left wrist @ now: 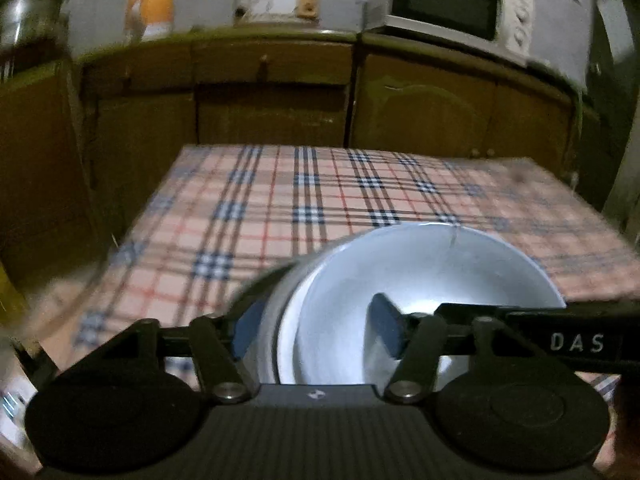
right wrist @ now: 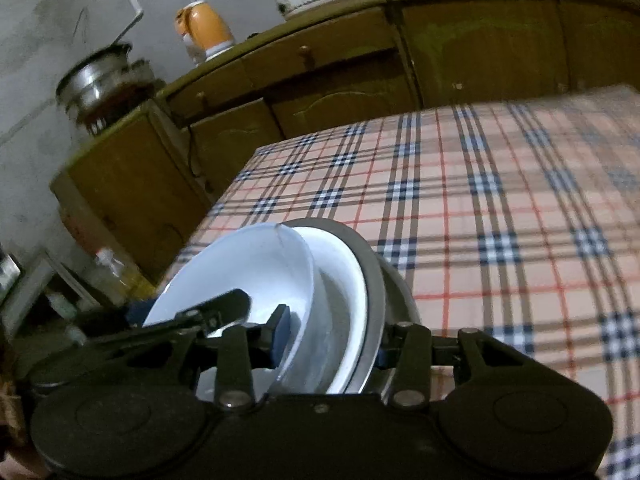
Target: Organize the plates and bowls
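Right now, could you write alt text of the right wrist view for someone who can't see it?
A black gripper straddles the rims of nested white bowls over a plaid tablecloth, and a second gripper reaches into the bowls from the left. Behind stand brown cabinets with an orange kettle on top.

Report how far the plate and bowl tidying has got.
Done: the white bowl sits nested in a grey-rimmed dish. In hand: the right tool clamps both rims together; the left tool straddles the far side, grip unclear. Left: placing the pair, whether on the checked table or elsewhere; neither view shows other dishes.
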A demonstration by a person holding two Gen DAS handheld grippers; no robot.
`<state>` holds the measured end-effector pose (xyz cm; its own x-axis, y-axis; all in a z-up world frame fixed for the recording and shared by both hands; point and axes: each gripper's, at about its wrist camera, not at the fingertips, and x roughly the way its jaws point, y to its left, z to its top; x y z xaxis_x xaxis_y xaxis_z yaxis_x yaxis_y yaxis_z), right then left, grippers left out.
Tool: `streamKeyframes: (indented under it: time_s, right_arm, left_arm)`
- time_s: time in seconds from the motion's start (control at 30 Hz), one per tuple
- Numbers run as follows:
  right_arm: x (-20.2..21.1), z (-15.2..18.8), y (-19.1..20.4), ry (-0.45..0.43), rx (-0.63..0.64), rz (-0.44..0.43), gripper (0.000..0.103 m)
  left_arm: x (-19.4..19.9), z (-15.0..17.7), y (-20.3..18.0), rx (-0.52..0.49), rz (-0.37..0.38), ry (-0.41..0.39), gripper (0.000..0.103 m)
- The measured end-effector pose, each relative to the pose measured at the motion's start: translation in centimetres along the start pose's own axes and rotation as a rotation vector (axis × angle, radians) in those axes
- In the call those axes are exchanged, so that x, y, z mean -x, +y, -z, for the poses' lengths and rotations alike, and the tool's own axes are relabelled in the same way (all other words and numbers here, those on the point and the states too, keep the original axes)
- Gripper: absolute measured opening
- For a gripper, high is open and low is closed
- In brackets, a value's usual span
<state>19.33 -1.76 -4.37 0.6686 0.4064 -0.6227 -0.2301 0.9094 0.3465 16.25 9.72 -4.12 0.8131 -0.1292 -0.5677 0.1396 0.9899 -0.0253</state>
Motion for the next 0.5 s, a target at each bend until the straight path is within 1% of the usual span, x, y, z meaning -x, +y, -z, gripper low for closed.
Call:
streamKeyframes:
  time_s: [0.03, 0.07, 0.1, 0.13, 0.17, 0.2, 0.23, 0.33, 0.4, 0.5]
  right_arm:
    - [0.1, 0.0, 0.0, -0.022, -0.014, -0.015, 0.043]
    - [0.1, -0.1, -0.1, -0.033, -0.045, -0.012, 0.041]
    - [-0.2, -0.3, -0.4, -0.023, -0.062, -0.004, 0.039]
    - [-0.8, -0.5, -0.4, -0.025, -0.047, 0.024, 0.040]
    - [-1.5, -0.6, -0.1, -0.032, -0.029, 0.066, 0.040]
    - [-2.2, -0.9, -0.3, -0.025, -0.049, 0.081, 0.040]
    - [-2.6, -1.3, -0.8, -0.019, -0.096, 0.066, 0.040]
    - [-3.2, -1.8, -1.0, -0.022, -0.063, 0.058, 0.038]
    - [-3.7, -1.8, -1.4, -0.004, -0.070, 0.042, 0.038]
    - [-4.2, -1.5, -1.7, 0.009, -0.077, 0.038, 0.039]
  left_arm:
    - [0.0, -0.2, 0.2, 0.030, 0.055, -0.006, 0.043]
    - [-0.3, -0.3, 0.8, 0.075, 0.087, 0.010, 0.043]
    - [-0.6, -0.3, 1.2, 0.084, 0.097, 0.003, 0.044]
    - [-1.2, -0.3, 1.4, 0.106, 0.104, 0.009, 0.039]
    - [-1.9, -0.4, 1.2, 0.092, 0.090, 0.018, 0.038]
    - [-2.4, -0.3, 1.0, 0.087, 0.083, 0.028, 0.038]
    - [-2.7, -0.2, 1.2, 0.103, 0.086, 0.035, 0.039]
    - [-2.5, -0.2, 3.0, 0.208, 0.146, 0.037, 0.039]
    - [-2.2, -0.3, 4.0, 0.259, 0.120, 0.029, 0.039]
    - [-1.4, -0.4, 4.7, 0.289, 0.076, 0.006, 0.041]
